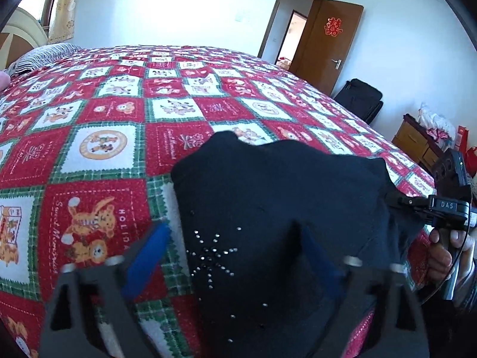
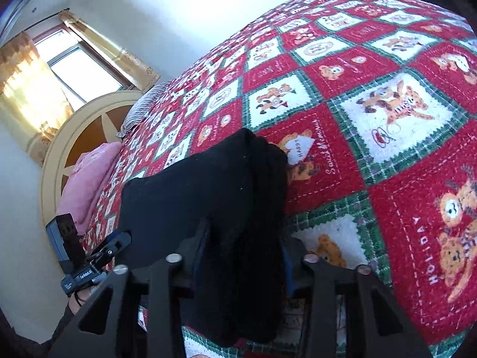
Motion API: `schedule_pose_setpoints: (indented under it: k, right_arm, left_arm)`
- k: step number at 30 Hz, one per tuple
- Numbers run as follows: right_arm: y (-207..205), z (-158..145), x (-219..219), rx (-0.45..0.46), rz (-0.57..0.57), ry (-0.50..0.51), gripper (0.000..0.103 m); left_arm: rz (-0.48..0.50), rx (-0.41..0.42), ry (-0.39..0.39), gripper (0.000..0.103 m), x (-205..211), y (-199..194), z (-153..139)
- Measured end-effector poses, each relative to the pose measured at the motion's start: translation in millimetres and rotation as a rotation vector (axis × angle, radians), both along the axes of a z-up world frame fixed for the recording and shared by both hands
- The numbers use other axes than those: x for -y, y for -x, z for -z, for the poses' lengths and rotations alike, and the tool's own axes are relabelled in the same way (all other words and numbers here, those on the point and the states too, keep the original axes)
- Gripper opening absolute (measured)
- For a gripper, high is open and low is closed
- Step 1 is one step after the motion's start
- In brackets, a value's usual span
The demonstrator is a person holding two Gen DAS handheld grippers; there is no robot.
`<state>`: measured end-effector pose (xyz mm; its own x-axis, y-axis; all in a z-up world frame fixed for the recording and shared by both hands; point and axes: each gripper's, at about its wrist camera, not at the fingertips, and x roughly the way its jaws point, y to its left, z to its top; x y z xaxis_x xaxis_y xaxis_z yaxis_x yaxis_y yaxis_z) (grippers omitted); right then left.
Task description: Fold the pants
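Black pants [image 1: 277,197] with a rhinestone star pattern lie bunched on a red, white and green quilt [image 1: 104,125]. My left gripper [image 1: 235,247] is open; its left blue pad [image 1: 149,256] is beside the cloth and the right pad is partly under a fold. In the right wrist view the pants [image 2: 208,185] run between my right gripper's fingers, and the right gripper [image 2: 241,253] is shut on the cloth. The right gripper also shows in the left wrist view [image 1: 399,201] at the pants' right edge. The left gripper shows in the right wrist view [image 2: 116,243] at the pants' left edge.
The quilt covers a large bed. A headboard [image 2: 74,149] and pink pillow [image 2: 86,179] stand at the head end. An open brown door [image 1: 325,44], a black suitcase [image 1: 360,98] and a wooden cabinet [image 1: 417,140] stand past the bed's far side.
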<state>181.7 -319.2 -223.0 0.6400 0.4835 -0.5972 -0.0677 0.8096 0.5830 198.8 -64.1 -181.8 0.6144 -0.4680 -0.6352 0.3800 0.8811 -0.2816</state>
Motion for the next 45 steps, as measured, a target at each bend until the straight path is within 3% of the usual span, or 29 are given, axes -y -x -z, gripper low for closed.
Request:
schedule_pose_setpoints:
  k: [2,3,7,10,14,19,28,30,33,35,39,41,45]
  right_arm:
    - [6.2,-10.1,-7.1,0.044,-0.023,0.014,0.027]
    - [8.5,-13.3,-10.1,0.061,-0.028,0.024,0.027]
    - [20.0,-30.7,-25.3,0.121,-0.037,0.067,0.026]
    - [25.0,-43.6,-34.2,0.153,-0.046,0.074,0.026]
    - [19.2,-64.1,-55.1,0.189,-0.092,0.085,0.026]
    - [-22.4,-81.9,-104.7,0.206,-0.193,0.081,0.025]
    - [-111.3,-69.1,-251.1,0.2,-0.385,0.071,0.025]
    - [-120.5,-60.1,-275.0,0.183,-0.403,0.095,0.025]
    - [-136.3,-42.5,-289.9,0.129,-0.394,0.112,0.026]
    - [-145.0,-33.8,-283.7,0.098,-0.375,0.098,0.028]
    - [-154.2,-20.1,-267.9,0.034,-0.337,0.119,0.04]
    - [-154.9,-16.5,-262.5,0.025,-0.328,0.122,0.041]
    - [-153.2,-13.7,-254.3,0.024,-0.303,0.115,0.046]
  left_arm:
    - [0.018,-0.017,0.053,0.052,-6.3,-0.2,-1.4]
    - [0.022,-0.024,0.067,0.05,-8.2,-0.8,-1.1]
    - [0.02,-0.033,0.132,0.024,-17.3,-0.8,-1.2]
    - [0.0,-0.018,0.158,0.012,-27.1,1.7,-8.6]
    - [-0.031,0.004,0.209,0.012,-53.7,6.7,-24.2]
    - [-0.132,0.065,0.2,0.012,-107.2,14.5,-43.4]
    - [-0.394,0.124,0.05,0.012,-224.0,14.0,-45.9]
    - [-0.427,0.099,0.025,0.015,-236.9,9.3,-31.3]
    - [-0.443,0.057,0.01,0.028,-245.1,4.9,-7.6]
    - [-0.483,0.059,-0.005,0.061,-247.7,5.8,0.2]
    - [-0.512,0.051,0.028,0.072,-250.5,5.0,8.2]
    - [-0.528,0.053,0.01,0.079,-249.7,7.0,7.9]
    - [-0.535,0.061,-0.039,0.081,-246.0,8.0,4.7]
